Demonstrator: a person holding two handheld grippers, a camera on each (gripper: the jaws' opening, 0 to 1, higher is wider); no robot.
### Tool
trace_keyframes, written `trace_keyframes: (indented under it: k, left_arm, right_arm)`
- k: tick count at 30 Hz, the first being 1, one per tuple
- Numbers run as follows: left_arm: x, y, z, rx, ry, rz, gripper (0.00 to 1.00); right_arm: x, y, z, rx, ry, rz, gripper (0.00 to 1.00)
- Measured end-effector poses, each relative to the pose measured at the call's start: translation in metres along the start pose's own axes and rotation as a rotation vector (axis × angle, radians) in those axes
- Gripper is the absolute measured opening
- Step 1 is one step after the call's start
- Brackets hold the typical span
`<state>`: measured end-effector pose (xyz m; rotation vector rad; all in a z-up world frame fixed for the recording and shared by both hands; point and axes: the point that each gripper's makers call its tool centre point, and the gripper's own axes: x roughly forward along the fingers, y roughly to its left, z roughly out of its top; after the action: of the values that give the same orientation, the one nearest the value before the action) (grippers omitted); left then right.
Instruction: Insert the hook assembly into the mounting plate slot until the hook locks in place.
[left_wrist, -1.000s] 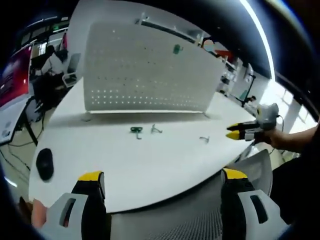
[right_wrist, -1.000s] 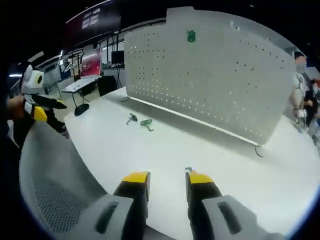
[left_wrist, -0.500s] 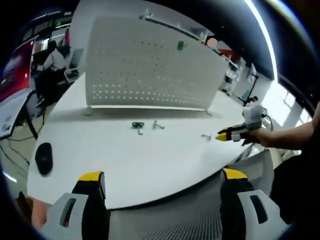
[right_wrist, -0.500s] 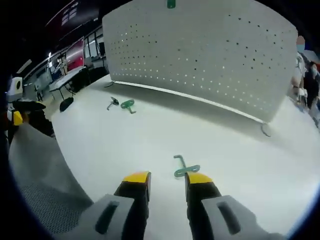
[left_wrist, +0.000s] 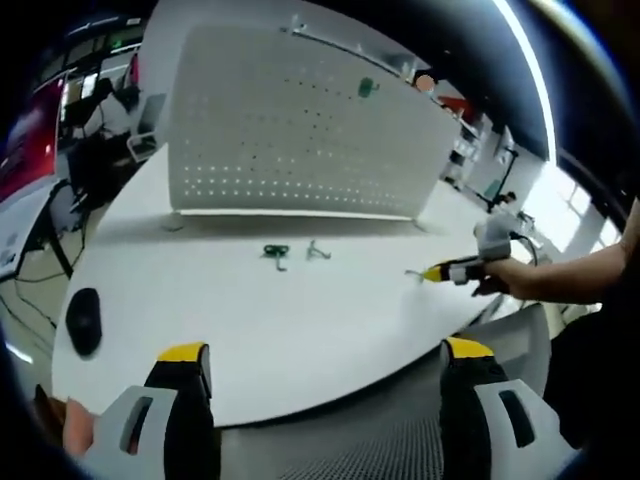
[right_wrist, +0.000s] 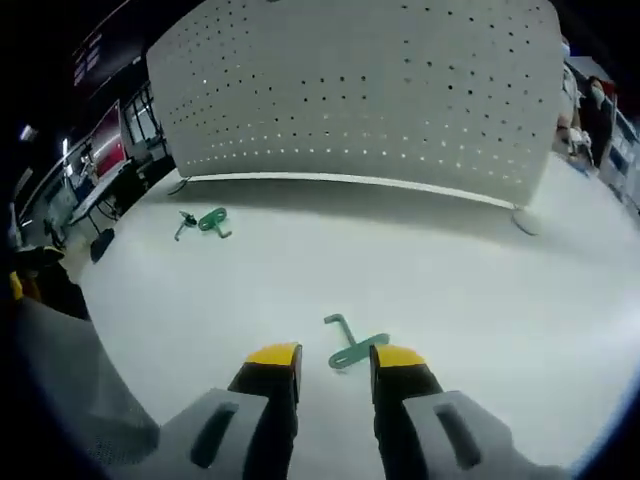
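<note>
Over the last second the right tongs (right_wrist: 334, 357) have dropped low and closed in on the nearest green hook (right_wrist: 352, 346), which a second ago was barely visible past their tips and now lies flat on the white table (right_wrist: 480, 300) just ahead of them, its flat end between the two yellow tips. The jaws stand slightly apart with nothing pinched. In the left gripper view the same tongs (left_wrist: 437, 273) sit well forward and to the right, tips down at the table beside that hook (left_wrist: 412, 273), having slid inward along the table edge.

That reads as the approach to a pick nearly finished (the grasp itself not yet made); insertion has not begun.

The left tongs (left_wrist: 325, 360) hang back at the near table edge, jaws spread wide and empty. Ahead of them lie two more hooks, one green (left_wrist: 275, 254) and one grey (left_wrist: 317, 250). The white perforated mounting plate (right_wrist: 370, 90) stands upright beyond, with a green piece (left_wrist: 367, 87) already hung near its top.
</note>
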<state>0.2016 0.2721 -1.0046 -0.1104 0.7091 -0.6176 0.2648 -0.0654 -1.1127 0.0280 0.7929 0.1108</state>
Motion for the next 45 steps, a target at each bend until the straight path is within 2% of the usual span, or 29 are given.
trace_keyframes:
  k: [3, 12, 13, 14, 16, 19, 25, 31, 45]
  left_arm:
    - [0.001, 0.001, 0.001, 0.005, 0.002, -0.004, 0.96]
    - [-0.002, 0.008, 0.005, 0.002, -0.010, 0.007, 0.96]
    - [-0.002, 0.009, 0.004, 0.001, -0.008, 0.009, 0.96]
    - [-0.002, 0.009, 0.004, -0.001, -0.008, 0.009, 0.96]
    - [-0.003, 0.009, 0.004, 0.000, -0.008, 0.006, 0.95]
    - [-0.003, 0.010, 0.003, 0.000, -0.005, 0.006, 0.95]
    - [-0.004, 0.011, 0.002, 0.005, -0.001, 0.004, 0.95]
    - [0.000, 0.011, 0.003, 0.007, 0.002, -0.005, 0.95]
    - [0.003, 0.013, 0.004, 0.017, 0.003, -0.016, 0.95]
  right_arm:
    - [0.000, -0.006, 0.000, 0.019, -0.010, -0.047, 0.24]
    - [0.011, -0.003, -0.021, 0.110, 0.044, -0.085, 0.23]
    - [0.010, -0.009, -0.016, 0.126, 0.003, -0.120, 0.21]
    - [0.009, -0.009, -0.016, 0.169, 0.007, -0.129, 0.20]
    - [0.009, -0.012, -0.017, 0.188, -0.002, -0.137, 0.18]
    - [0.011, -0.016, -0.020, 0.100, -0.001, -0.160, 0.11]
    - [0.011, -0.023, -0.018, 0.033, -0.015, -0.179, 0.00]
    - [0.013, -0.017, -0.016, 0.021, -0.007, -0.137, 0.00]
    - [0.010, -0.002, 0.007, -0.054, -0.028, -0.042, 0.00]
